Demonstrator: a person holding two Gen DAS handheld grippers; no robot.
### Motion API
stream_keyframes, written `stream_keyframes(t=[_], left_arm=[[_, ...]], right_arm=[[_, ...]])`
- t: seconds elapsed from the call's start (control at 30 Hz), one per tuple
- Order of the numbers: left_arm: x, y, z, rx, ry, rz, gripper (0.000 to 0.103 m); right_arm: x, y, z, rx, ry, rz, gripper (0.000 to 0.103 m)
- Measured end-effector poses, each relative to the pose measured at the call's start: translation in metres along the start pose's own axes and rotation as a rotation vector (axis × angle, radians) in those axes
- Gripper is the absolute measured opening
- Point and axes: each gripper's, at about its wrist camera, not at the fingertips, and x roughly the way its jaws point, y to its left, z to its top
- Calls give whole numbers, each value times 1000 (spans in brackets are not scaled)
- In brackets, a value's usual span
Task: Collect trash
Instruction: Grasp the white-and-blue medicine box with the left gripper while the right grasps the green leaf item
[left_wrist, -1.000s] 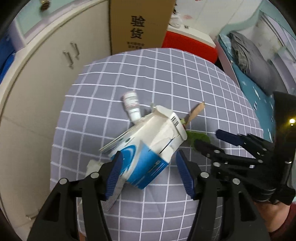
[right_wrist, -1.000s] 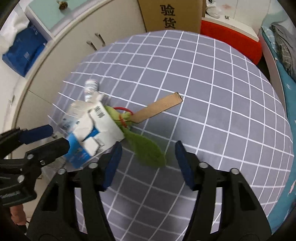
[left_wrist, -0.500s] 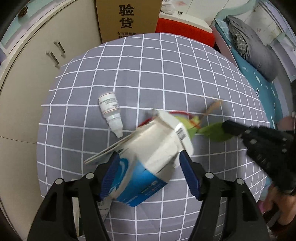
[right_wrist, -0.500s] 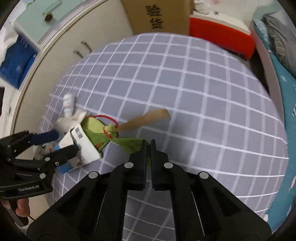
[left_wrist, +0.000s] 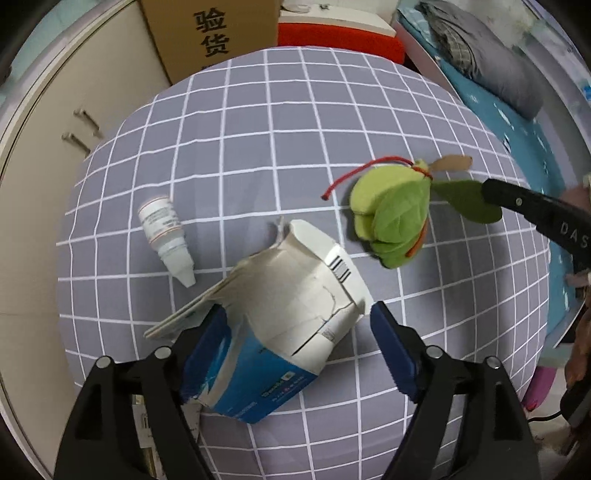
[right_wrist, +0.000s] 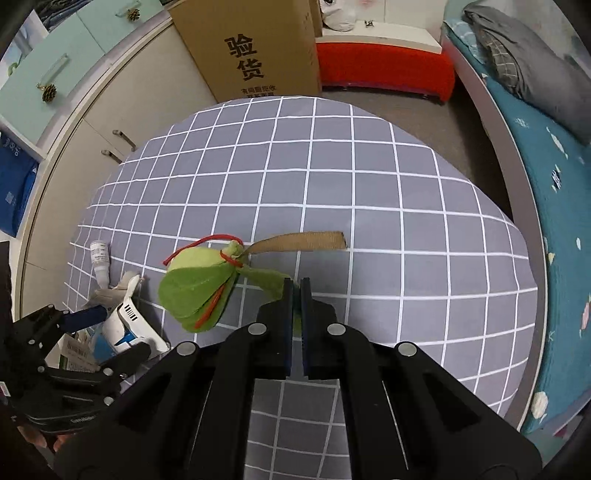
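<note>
A torn blue-and-white carton (left_wrist: 284, 332) lies on the grey checked table between the fingers of my left gripper (left_wrist: 299, 332), which is open around it. The carton also shows in the right wrist view (right_wrist: 125, 325). My right gripper (right_wrist: 295, 291) is shut on the green leaf of a green plush toy (right_wrist: 195, 288) with a red cord and a tan strap (right_wrist: 303, 240), lifted above the table. The toy also shows in the left wrist view (left_wrist: 391, 214). A small white dropper bottle (left_wrist: 166, 236) lies left of the carton.
A tall cardboard box (right_wrist: 251, 51) and a red-sided stool (right_wrist: 384, 66) stand beyond the table's far edge. Cream cabinets (left_wrist: 55, 122) run along the left. A bed with a teal sheet (right_wrist: 554, 192) lies on the right.
My right gripper closed on the plush toy's leaf and lifted it up and away from the carton to the right. My left gripper stayed open around the carton.
</note>
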Motion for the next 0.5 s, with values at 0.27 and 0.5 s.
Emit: stream_keyframes(t=[0.27, 0.5], left_arm=[[18, -44, 1, 117, 19, 100, 86], [19, -56, -10, 136, -7, 160, 66]], right_arm=[[7, 23, -20, -16, 39, 75, 4], [2, 30, -30, -27, 44, 120, 4]])
